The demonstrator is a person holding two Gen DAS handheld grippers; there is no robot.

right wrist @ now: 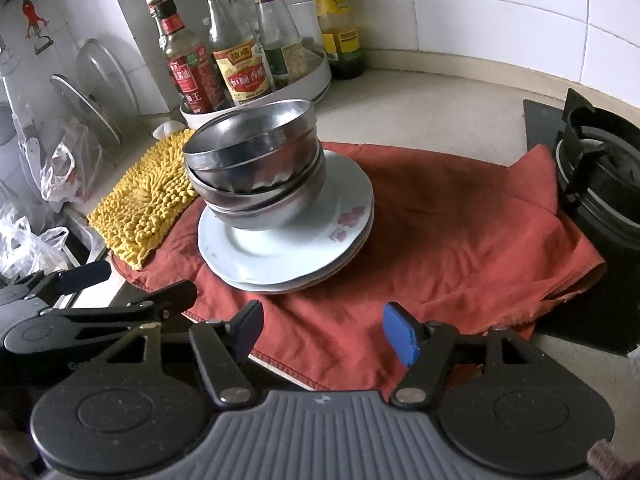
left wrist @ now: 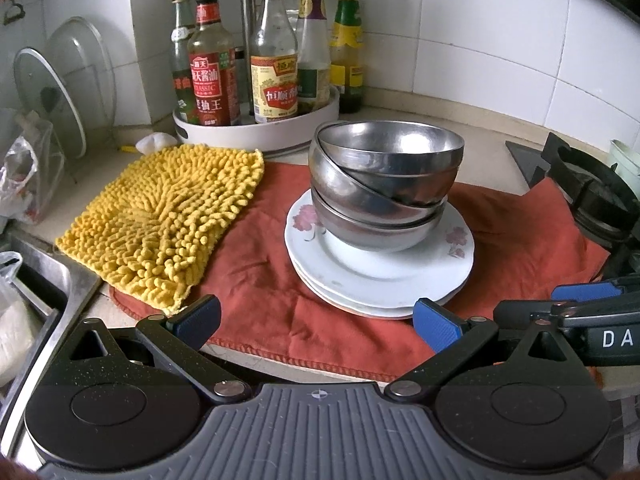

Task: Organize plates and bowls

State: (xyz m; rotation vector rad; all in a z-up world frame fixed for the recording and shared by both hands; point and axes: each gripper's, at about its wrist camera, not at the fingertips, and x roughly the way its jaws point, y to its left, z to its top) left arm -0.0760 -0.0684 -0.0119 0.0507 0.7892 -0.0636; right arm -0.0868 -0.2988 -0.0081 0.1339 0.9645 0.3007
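Note:
A stack of steel bowls (left wrist: 384,184) nests unevenly, the upper ones tilted, on a stack of white flowered plates (left wrist: 380,276). Both rest on a red cloth (left wrist: 260,296). My left gripper (left wrist: 318,320) is open and empty, just in front of the plates. In the right wrist view the bowls (right wrist: 256,168) and plates (right wrist: 280,256) lie ahead to the left. My right gripper (right wrist: 324,332) is open and empty above the cloth's (right wrist: 460,220) front edge. The left gripper (right wrist: 80,280) shows at its left.
A yellow chenille mat (left wrist: 168,216) lies left of the plates. A white turntable with sauce bottles (left wrist: 256,80) stands behind. Glass lids (left wrist: 60,92) lean at the back left above a sink (left wrist: 48,280). A gas burner (left wrist: 592,196) is at the right.

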